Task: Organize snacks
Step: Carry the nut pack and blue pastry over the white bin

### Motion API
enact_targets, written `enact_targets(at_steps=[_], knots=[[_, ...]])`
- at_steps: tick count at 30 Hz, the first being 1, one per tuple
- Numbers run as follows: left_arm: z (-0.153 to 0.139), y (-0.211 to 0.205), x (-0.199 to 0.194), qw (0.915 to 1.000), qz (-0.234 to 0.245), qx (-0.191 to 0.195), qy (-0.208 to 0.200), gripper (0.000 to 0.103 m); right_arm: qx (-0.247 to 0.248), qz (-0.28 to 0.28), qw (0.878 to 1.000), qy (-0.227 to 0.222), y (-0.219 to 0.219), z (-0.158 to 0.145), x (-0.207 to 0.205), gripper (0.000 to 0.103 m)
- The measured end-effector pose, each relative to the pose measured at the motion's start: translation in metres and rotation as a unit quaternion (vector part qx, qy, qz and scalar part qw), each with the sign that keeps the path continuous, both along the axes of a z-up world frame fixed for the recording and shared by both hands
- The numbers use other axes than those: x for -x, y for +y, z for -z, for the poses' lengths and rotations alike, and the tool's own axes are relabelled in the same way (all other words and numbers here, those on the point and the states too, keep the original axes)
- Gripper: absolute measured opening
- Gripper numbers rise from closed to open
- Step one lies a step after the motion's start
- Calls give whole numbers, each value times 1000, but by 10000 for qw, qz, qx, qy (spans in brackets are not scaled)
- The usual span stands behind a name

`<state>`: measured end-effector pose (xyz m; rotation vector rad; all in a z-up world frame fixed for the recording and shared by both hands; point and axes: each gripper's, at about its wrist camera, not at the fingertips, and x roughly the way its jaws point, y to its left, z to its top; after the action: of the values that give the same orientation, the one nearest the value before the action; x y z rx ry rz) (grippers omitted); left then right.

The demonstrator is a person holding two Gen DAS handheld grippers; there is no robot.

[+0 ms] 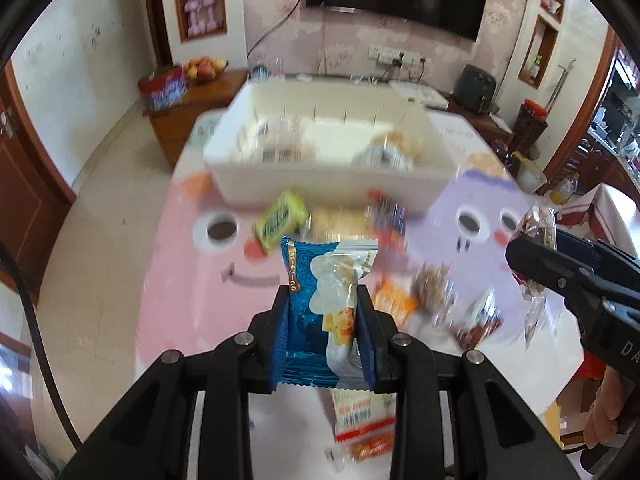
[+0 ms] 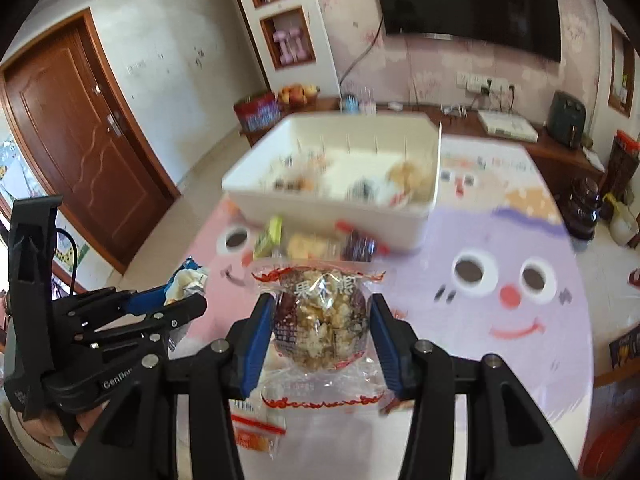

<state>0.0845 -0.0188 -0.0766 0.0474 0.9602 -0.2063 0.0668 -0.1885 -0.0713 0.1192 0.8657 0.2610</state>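
My left gripper (image 1: 323, 300) is shut on a blue and white snack packet (image 1: 326, 304), held above the table; it shows from the side in the right wrist view (image 2: 180, 296). My right gripper (image 2: 320, 312) is shut on a clear-wrapped round nut cake (image 2: 320, 320), also held above the table; it shows at the right of the left wrist view (image 1: 536, 256). A white divided bin (image 1: 320, 178) (image 2: 332, 210) stands ahead on the table with several snacks inside. A green packet (image 1: 280, 220), a pale cracker pack (image 1: 340, 220) and a dark packet (image 2: 360, 248) lie before it.
The table wears a pink and purple cartoon-face cloth (image 2: 500, 300). More loose snacks lie near me: an orange packet (image 1: 394, 300), a red-and-white packet (image 1: 364, 420). A wooden sideboard (image 2: 560, 156) with fruit bowl (image 2: 298, 94) runs behind. A door (image 2: 80, 128) is far left.
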Motion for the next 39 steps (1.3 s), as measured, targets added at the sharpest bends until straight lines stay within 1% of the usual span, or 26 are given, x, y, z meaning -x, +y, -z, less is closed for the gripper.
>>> enact_targets(at_steps=[5, 11, 13, 17, 19, 21, 24, 28, 31, 33, 39], knots=[[-55, -12, -27, 9979, 130, -288, -557, 28, 13, 49, 9993, -374, -12, -45, -24, 48], [-107, -25, -61, 9946, 256, -446, -896, 28, -49, 155, 9974, -707, -28, -98, -60, 48], [-117, -28, -74, 9938, 269, -529, -945, 28, -96, 173, 9967, -793, -33, -113, -71, 48], [-133, -38, -108, 9893, 260, -893, -1121, 28, -160, 266, 9951, -935, -39, -140, -102, 48], [-138, -41, -130, 9870, 204, -1079, -1173, 28, -171, 319, 9947, -957, -41, -147, -118, 48], [-141, -41, -158, 9885, 79, -1044, -1092, 28, -216, 377, 9946, -944, -42, -151, -138, 48], [-138, -40, -197, 9913, -48, -896, -968, 28, -334, 484, 9948, -837, -44, -150, -169, 48], [-118, -46, -241, 9927, -137, -797, -892, 28, -456, 658, 9948, -623, -47, -135, -210, 48], [-95, -50, -265, 9936, -196, -801, -777, 28, -432, 723, 9955, -441, -45, -115, -232, 48], [-75, -52, -279, 9952, -240, -743, -596, 28, -355, 745, 9961, -321, -42, -102, -246, 48], [-26, -57, -300, 9964, -313, -759, -190, 28, -113, 785, 9968, 85, -35, -56, -269, 49]])
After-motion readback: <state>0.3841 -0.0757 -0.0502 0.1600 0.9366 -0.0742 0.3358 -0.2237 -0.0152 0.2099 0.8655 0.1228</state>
